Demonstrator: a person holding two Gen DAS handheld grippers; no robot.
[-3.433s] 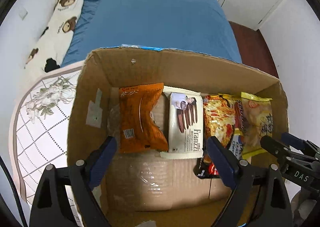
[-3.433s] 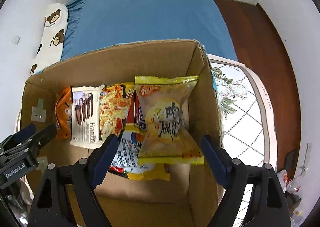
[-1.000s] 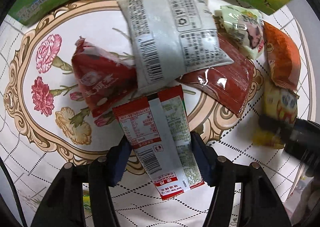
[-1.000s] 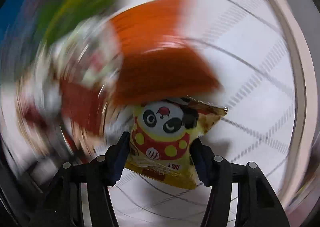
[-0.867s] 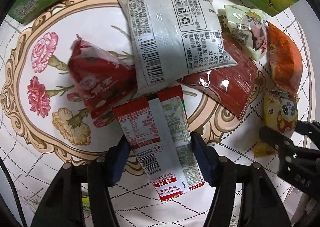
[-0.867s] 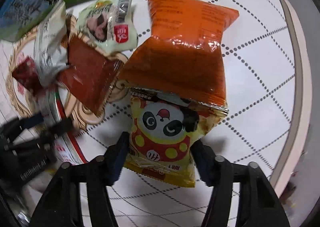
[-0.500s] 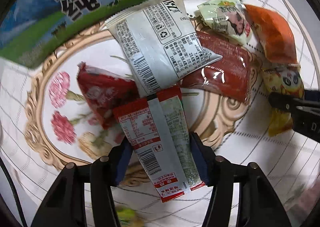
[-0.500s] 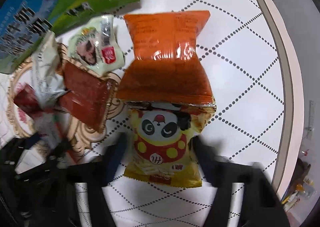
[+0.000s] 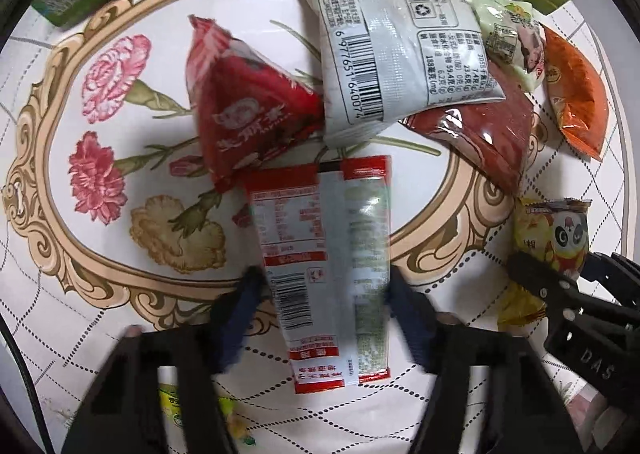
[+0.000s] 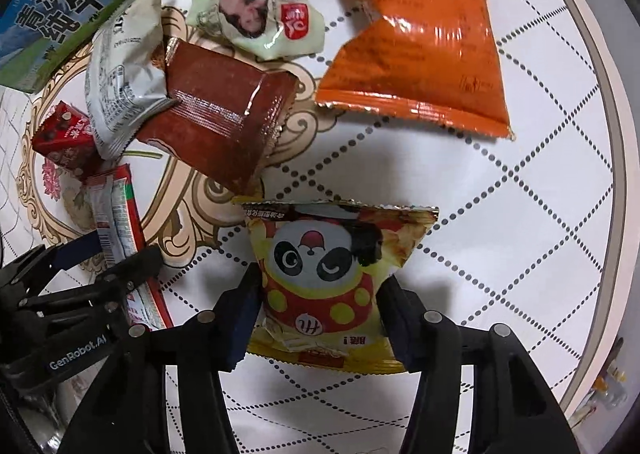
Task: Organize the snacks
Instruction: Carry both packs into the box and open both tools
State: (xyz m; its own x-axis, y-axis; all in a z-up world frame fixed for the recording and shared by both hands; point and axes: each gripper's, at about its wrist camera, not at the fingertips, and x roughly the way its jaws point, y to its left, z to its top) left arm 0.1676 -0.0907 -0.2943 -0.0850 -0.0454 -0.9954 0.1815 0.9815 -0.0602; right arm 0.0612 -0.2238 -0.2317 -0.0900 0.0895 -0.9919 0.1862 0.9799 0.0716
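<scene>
The left tool (image 9: 326, 286) points straight down with its two blue-padded fingers on either side of a long red and white packet (image 9: 320, 250) lying flat on the flowered counter (image 9: 80, 294); its jaws have just been closing and the pads meet the packet's long edges, though blur hides how firmly they press. The right tool (image 10: 320, 294) likewise points down, its fingers flanking a yellow panda bag (image 10: 328, 274) whose lower part sits between them; its jaws have just been opening a little, and the pads touch the bag's sides. Just beyond the long packet lie a red pyramid pouch (image 9: 248, 109) and a white bag (image 9: 392, 37) with a barcode, which overlaps a dark red pack (image 9: 488, 137). Past the panda bag lies an orange bag (image 10: 420, 41), with a pale green wrapper (image 10: 260, 13) beside it. Farthest off, a green and blue milk carton (image 10: 72, 1) lies along the counter's back.
</scene>
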